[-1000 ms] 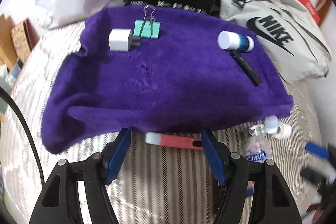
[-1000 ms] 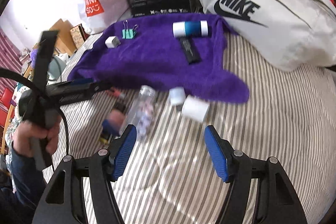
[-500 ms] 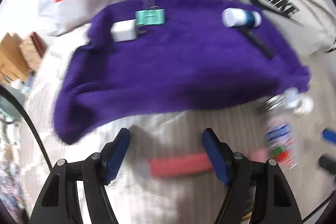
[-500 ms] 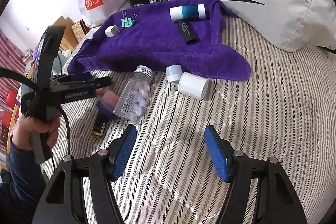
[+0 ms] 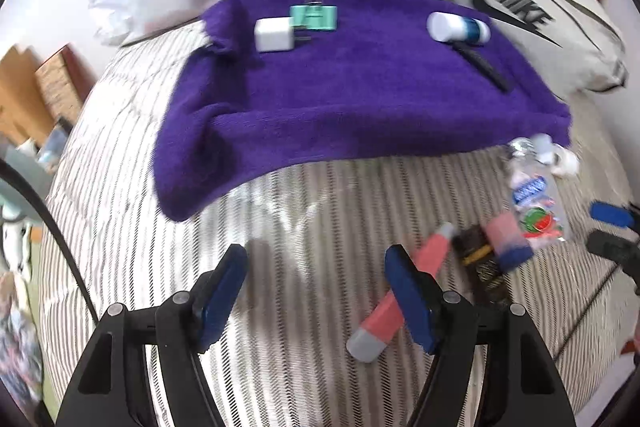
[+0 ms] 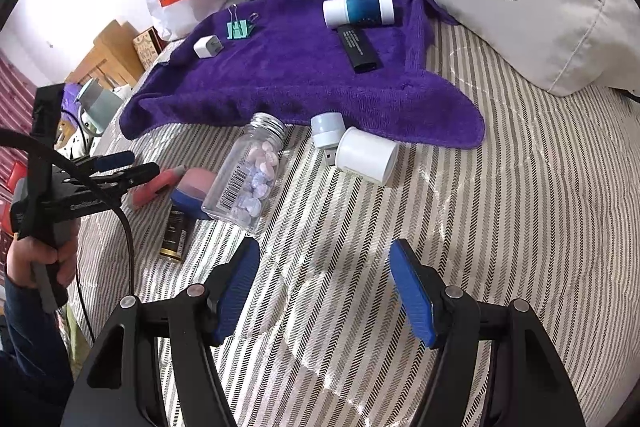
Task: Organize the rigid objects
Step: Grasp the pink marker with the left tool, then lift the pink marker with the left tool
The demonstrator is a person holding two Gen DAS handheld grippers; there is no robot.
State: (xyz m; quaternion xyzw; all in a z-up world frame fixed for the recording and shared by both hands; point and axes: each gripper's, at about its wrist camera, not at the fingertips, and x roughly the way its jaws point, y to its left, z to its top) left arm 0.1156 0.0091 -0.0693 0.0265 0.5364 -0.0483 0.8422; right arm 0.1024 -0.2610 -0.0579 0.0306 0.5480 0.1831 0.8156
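Your left gripper point(image 5: 316, 291) hovers with its jaws wide and empty over the striped bed point(image 6: 500, 227), low in the left wrist frame, with the pink tube point(image 5: 396, 295) lying slantwise just beside and partly behind its right finger, not between the two. Your right gripper point(image 6: 324, 291) is likewise wide and holding nothing at the bottom centre of its own frame. On the purple towel point(image 6: 288, 75) in the upper middle, four things lie in two pairs: the white charger point(image 6: 207, 47) beside the teal binder clip point(image 6: 240, 29) at upper left, the blue-and-white cylinder point(image 6: 358, 10) touching the black bar point(image 6: 359, 47) at upper right, which suggests the towel is the collecting spot. The rest lies off the towel along its near edge: a clear pill bottle point(image 6: 250, 179) on its side, a small grey-white USB light point(image 6: 328, 129) against a white cap point(image 6: 366, 155), and a pink-and-blue block point(image 6: 192, 189) and a dark flat stick point(image 6: 174, 233) at centre left. The tube looks like your left gripper's likely pick; you would need to bring the jaws across it first.
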